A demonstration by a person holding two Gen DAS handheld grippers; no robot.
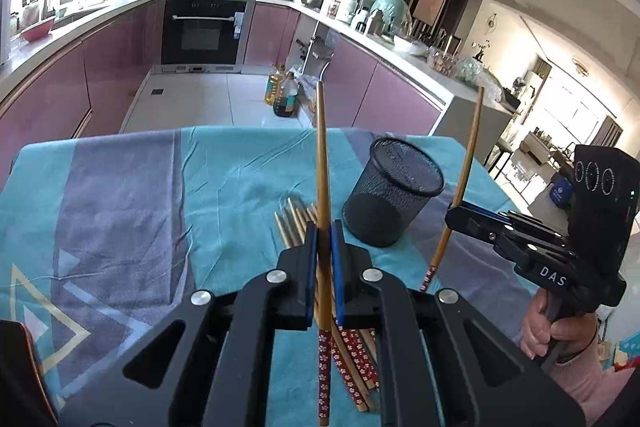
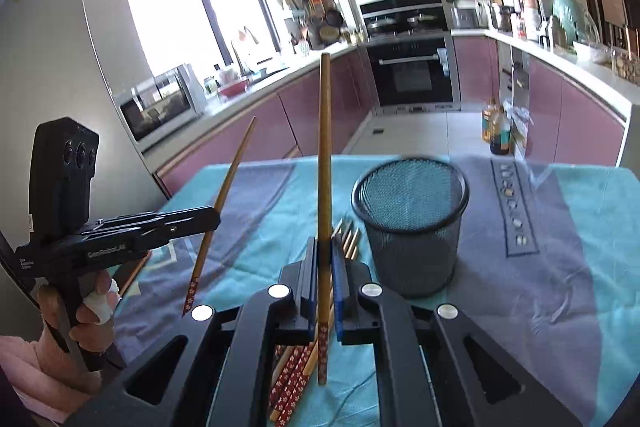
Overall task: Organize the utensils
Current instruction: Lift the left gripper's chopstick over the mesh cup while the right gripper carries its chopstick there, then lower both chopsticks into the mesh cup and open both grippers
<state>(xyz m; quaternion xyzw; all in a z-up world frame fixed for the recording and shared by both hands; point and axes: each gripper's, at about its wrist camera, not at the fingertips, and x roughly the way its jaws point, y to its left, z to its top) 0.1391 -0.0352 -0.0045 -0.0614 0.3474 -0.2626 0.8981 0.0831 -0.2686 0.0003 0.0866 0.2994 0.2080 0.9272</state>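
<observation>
My left gripper (image 1: 324, 231) is shut on a wooden chopstick (image 1: 322, 163) with a red flowered end, held upright above the table. My right gripper (image 2: 325, 247) is shut on another such chopstick (image 2: 324, 147), also upright. Each gripper shows in the other's view: the right one (image 1: 454, 213) at the right with its chopstick (image 1: 468, 163), the left one (image 2: 214, 217) at the left with its chopstick (image 2: 230, 183). Several more chopsticks (image 1: 352, 359) lie in a pile (image 2: 294, 375) on the cloth beneath both grippers. A black mesh cup (image 1: 390, 191) stands empty just beyond and right of the pile (image 2: 412, 223).
The table carries a teal and grey cloth (image 1: 120, 207). Beyond its far edge are the kitchen floor, oil bottles (image 1: 282, 95), purple cabinets and an oven (image 1: 206, 27). A dark object (image 1: 20, 367) sits at the table's near left.
</observation>
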